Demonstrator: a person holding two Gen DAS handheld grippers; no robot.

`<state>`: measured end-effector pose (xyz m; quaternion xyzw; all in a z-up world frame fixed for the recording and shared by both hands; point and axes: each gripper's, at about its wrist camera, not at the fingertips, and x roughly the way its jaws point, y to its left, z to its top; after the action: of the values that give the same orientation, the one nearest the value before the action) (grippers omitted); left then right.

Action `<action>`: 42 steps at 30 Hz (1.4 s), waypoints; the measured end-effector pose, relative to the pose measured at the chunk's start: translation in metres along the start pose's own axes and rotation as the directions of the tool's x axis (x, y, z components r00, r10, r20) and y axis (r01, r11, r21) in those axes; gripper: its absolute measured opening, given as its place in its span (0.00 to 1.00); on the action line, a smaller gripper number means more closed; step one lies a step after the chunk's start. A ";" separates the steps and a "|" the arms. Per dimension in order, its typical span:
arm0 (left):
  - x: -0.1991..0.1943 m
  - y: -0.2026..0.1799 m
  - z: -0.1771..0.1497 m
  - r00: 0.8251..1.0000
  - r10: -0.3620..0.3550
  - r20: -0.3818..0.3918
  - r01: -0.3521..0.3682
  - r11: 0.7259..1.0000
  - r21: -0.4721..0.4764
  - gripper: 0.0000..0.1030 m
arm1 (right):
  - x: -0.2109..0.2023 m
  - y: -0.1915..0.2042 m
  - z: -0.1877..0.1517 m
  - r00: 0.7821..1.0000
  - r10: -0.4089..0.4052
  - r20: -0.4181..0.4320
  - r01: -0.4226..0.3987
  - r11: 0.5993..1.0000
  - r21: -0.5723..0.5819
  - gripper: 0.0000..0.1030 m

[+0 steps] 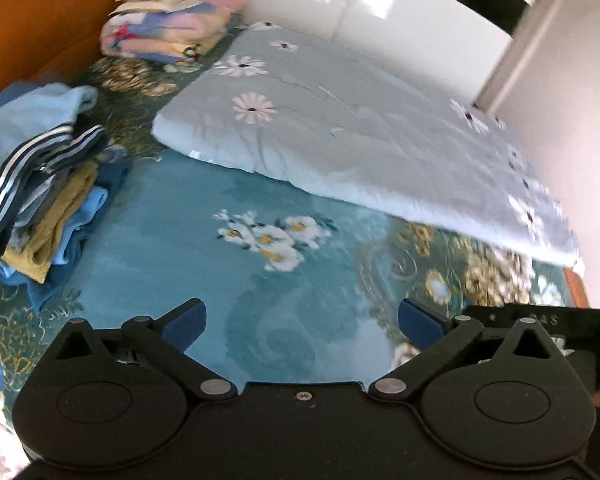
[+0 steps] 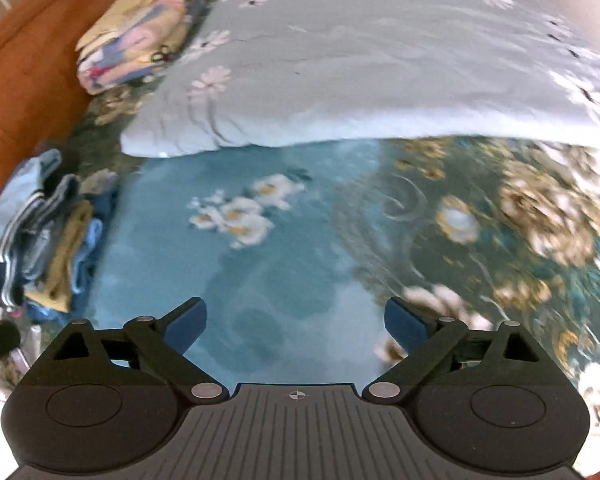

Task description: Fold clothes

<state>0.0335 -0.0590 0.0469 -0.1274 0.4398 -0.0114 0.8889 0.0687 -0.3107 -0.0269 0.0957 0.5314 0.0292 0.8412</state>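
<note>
The left gripper (image 1: 302, 320) stands wide with nothing between its blue pads, above the teal flowered bedspread (image 1: 172, 232). The right gripper (image 2: 296, 320) is equally wide and holds nothing. The stack of folded clothes (image 1: 40, 184) lies at nine o'clock in both wrist views, the pale-blue daisy quilt (image 1: 340, 128) toward one o'clock, the folded blanket pile (image 1: 172, 20) at eleven.

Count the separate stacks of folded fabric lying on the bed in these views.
2. A stack of folded clothes at the bed's left edge, and a pastel folded blanket stack farther back by the orange headboard. Others may lie out of frame.
</note>
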 end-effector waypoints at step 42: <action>-0.042 -0.004 -0.021 0.942 0.318 0.108 -0.316 0.948 -0.033 0.99 | -0.084 0.088 -0.070 0.962 0.085 0.258 -0.006 0.956 -0.294 1.00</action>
<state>-0.0080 -0.0622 0.0688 -0.0621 0.4040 0.1421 0.9015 -0.0257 -0.2281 0.0358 -0.0136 0.4003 0.1134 0.9093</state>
